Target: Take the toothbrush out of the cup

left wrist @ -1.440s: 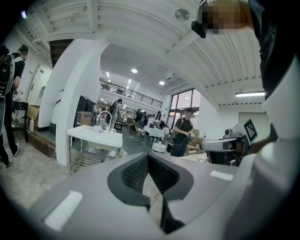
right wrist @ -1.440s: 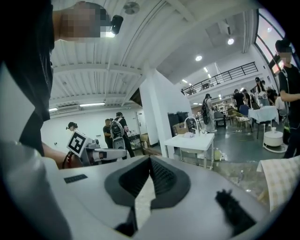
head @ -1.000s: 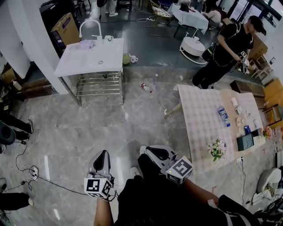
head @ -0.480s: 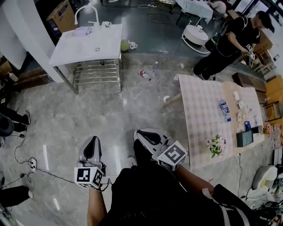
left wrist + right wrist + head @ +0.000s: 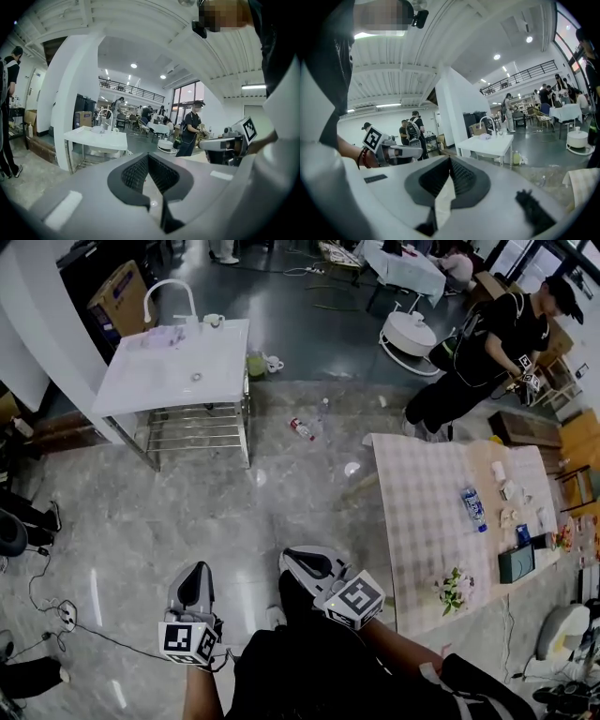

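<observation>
Grey floor (image 5: 141, 521), left hand-held gripper (image 5: 197, 569) closed, right hand-held gripper (image 5: 290, 560) closed, perhaps cup (image 5: 214, 321), indistinct.

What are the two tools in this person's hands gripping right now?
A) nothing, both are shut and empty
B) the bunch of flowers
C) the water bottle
A: the left tool and the right tool each have their jaws together with nothing between them, while the water bottle and the flowers sit on the checked table.

Tools, 2: left tool (image 5: 194, 570), right tool (image 5: 292, 559). Benches, 2: white bench (image 5: 178, 371) upper left, checked bench (image 5: 427, 493) right. Blue-labelled bottle (image 5: 473, 508), 1. Flower bunch (image 5: 453, 589), 1.
</observation>
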`<state>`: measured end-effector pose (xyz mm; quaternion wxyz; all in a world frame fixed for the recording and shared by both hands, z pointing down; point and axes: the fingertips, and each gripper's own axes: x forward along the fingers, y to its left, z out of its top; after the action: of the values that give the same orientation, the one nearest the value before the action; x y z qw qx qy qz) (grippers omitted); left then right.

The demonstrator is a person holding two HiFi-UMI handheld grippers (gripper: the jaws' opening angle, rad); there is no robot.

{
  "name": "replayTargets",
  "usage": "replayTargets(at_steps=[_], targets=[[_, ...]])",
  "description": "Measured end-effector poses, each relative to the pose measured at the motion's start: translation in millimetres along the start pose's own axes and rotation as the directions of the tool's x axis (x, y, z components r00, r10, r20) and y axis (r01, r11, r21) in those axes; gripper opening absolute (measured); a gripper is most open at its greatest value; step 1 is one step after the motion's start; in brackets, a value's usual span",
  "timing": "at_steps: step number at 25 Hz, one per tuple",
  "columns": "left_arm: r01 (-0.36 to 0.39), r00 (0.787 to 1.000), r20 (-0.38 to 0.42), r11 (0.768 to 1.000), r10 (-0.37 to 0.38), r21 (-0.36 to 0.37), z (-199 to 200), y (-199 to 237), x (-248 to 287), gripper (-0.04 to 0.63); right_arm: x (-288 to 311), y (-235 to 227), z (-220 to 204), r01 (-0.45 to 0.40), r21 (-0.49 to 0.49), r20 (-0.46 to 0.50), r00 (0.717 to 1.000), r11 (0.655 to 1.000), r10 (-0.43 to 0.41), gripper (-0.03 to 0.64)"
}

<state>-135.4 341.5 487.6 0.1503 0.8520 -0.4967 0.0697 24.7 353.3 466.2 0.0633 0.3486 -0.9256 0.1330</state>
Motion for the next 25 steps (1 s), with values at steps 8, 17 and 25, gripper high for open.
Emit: replayTargets(at_steps=[8, 17, 25], targets=[[-0.016, 1.000, 0.023, 1.000, 0.016, 0.008, 28.4, 2.5, 67.4, 0.009, 13.4, -67.5, 20.4, -0.015, -0.020, 0.017, 1.000, 1.000, 0.015, 0.012], [-0.030, 1.000, 0.005, 0.999, 0.030, 0.028, 55.1, -1.3, 126.3, 0.009, 19.3, -140.0, 33.7, -0.001, 0.009, 0.044, 0.999, 1.000, 0.001, 0.012], [-0.052, 0.999, 0.006, 0.997, 0.052, 0.054, 74.8, 4.7, 151.3, 0.009, 30.6, -167.9, 37.6, -0.017, 0.034, 0.061, 0.998, 0.999, 0.014, 0.012]])
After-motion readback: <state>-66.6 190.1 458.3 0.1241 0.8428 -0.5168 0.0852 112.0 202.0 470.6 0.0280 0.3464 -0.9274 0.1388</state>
